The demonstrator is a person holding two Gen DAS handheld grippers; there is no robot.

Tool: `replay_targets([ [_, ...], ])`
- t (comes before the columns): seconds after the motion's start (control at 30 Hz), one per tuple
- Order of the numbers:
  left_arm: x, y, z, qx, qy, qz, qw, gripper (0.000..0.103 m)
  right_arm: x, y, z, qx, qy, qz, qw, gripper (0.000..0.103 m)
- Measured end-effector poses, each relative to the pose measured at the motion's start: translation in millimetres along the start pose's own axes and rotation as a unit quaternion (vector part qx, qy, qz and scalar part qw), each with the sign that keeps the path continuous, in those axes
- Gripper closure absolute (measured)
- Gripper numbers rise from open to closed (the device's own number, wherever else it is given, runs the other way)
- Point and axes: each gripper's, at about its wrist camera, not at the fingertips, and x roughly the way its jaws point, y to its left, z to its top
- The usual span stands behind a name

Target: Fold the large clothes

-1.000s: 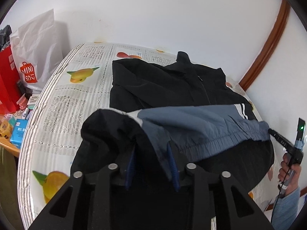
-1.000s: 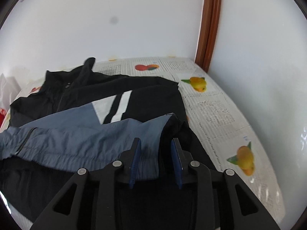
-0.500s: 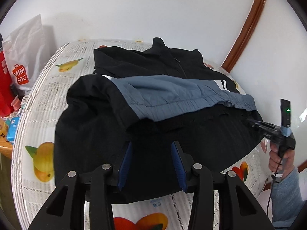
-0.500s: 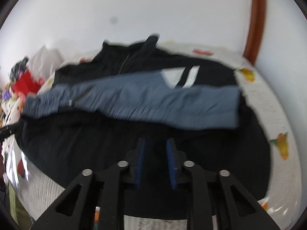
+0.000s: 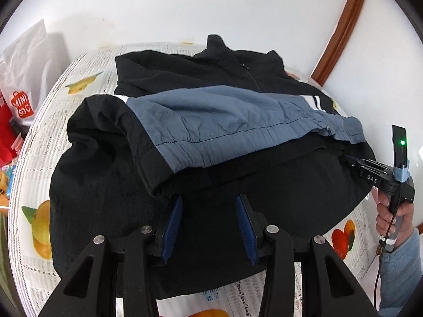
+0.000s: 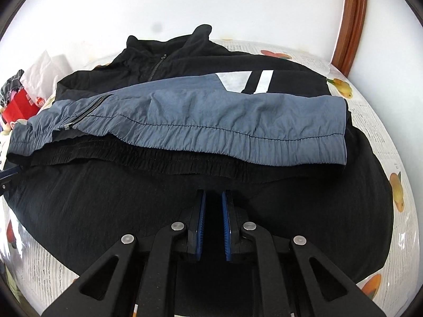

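A large black jacket (image 5: pixel 111 190) with a grey-blue hem panel (image 5: pixel 211 121) lies on the table, its lower part folded up over the chest. It also shows in the right wrist view (image 6: pixel 92 206), with the grey-blue panel (image 6: pixel 211 116) across the middle. My left gripper (image 5: pixel 208 200) is open and empty, just above the near black fabric. My right gripper (image 6: pixel 212 195) hovers over the near black fabric with its jaws close together and nothing between them. It also shows at the jacket's right edge in the left wrist view (image 5: pixel 354 161).
The table wears a fruit-print newspaper cloth (image 5: pixel 34 227). A white Miniso bag (image 5: pixel 23 79) and red items stand at the left. A white wall and brown wooden trim (image 5: pixel 341 26) are behind. The person's hand (image 5: pixel 391 216) holds the right gripper.
Both grippers let go of the grey-blue hem and pulled back toward me. The hem now lies folded over the jacket's middle. The right jaws have narrowed.
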Motion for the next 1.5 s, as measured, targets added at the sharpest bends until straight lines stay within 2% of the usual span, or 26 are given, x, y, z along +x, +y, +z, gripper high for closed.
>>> replay_targets([
  [0.1, 3.7, -7.2, 4.2, 0.016, 0.006, 0.021, 0.9996, 0.063, 1.5, -0.5, 2.7, 0.013, 0.005, 0.0, 1.0, 0.092],
  [0.2, 6.2, -8.7, 10.2, 0.015, 0.0, 0.024, 0.9996, 0.063, 4.2, -2.5, 6.8, 0.027, 0.011, 0.003, 1.0, 0.092],
  [0.33, 8.5, -5.7, 17.4, 0.003, -0.014, 0.01, 0.9999, 0.063, 6.0, -2.7, 11.4, 0.028, 0.015, 0.006, 0.999, 0.092],
  [0.5, 7.4, -2.9, 26.8, -0.009, -0.027, -0.027, 0.9992, 0.063, 14.2, -10.4, 25.5, 0.042, 0.014, 0.021, 0.999, 0.093],
  [0.67, -0.9, 1.3, 39.2, -0.015, -0.045, -0.047, 0.9978, 0.062, 15.2, -13.9, 48.7, 0.05, -0.006, 0.019, 0.999, 0.093],
  [0.73, -3.4, 4.2, 44.7, -0.02, -0.048, -0.055, 0.9971, 0.053, 13.2, -15.5, 58.4, 0.054, -0.019, 0.023, 0.998, 0.093],
  [0.87, -9.7, 6.5, 56.2, -0.024, -0.065, -0.07, 0.9952, 0.051, 9.7, -17.3, 79.8, 0.053, -0.046, 0.022, 0.997, 0.093],
  [0.93, -11.1, 4.5, 63.7, -0.014, -0.073, -0.07, 0.9948, 0.046, 10.3, -19.4, 92.5, 0.054, -0.059, 0.021, 0.997, 0.093],
  [1.07, -7.7, 5.6, 80.3, -0.006, -0.085, -0.057, 0.9947, 0.044, 16.5, -25.9, 112.1, 0.058, -0.074, 0.021, 0.995, 0.093],
  [1.2, 6.6, 11.9, 97.6, -0.005, -0.092, -0.013, 0.9957, 0.044, 27.3, -28.1, 128.1, 0.041, -0.078, -0.001, 0.996, 0.093],
  [1.3, 20.6, 18.5, 109.0, -0.002, -0.088, 0.031, 0.9956, 0.044, 36.1, -33.5, 138.1, 0.025, -0.083, -0.07, 0.994, 0.087],
  [1.5, 50.6, 42.9, 122.4, -0.028, -0.063, 0.085, 0.994, 0.044, 67.2, -72.1, 147.9, 0.042, -0.048, -0.09, 0.994, 0.087],
])
